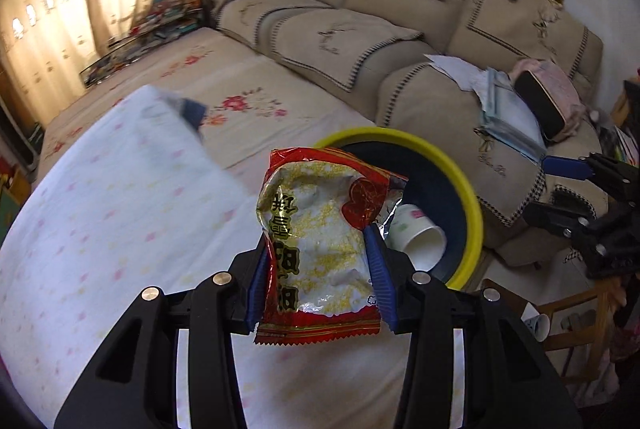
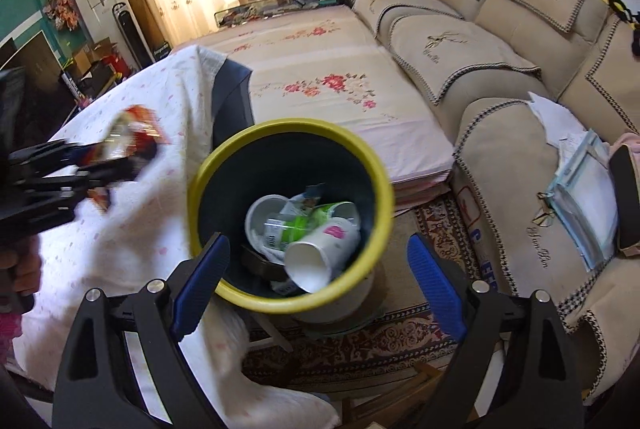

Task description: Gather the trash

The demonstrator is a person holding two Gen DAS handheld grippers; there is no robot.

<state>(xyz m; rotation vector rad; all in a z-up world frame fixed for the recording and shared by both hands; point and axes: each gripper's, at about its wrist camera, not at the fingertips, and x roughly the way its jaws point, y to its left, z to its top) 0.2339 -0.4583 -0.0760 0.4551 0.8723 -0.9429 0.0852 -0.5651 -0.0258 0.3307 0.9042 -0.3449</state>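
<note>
A crinkled red, gold and white snack wrapper (image 1: 320, 229) stands pinched between the blue pads of my left gripper (image 1: 318, 235), which is shut on it. Just behind it gapes the dark bin with a yellow rim (image 1: 472, 205), a paper cup (image 1: 420, 241) lying inside. In the right wrist view my right gripper (image 2: 318, 241) hangs open and empty above that bin's rim (image 2: 200, 181), which holds several cups (image 2: 320, 253) and scraps. The left gripper (image 2: 116, 157) appears blurred at the left with the wrapper (image 2: 132, 133), over the table's white flowered cloth (image 2: 120, 229). My right gripper (image 1: 556, 191) shows at the left wrist view's right edge.
A beige sofa (image 2: 500, 61) wraps the back and right, with papers and a folder (image 2: 580, 189) on its seat. A floral mattress (image 2: 340, 77) lies behind the bin. A patterned rug (image 2: 400, 341) covers the floor, and a wooden stool (image 1: 580, 309) stands by the sofa.
</note>
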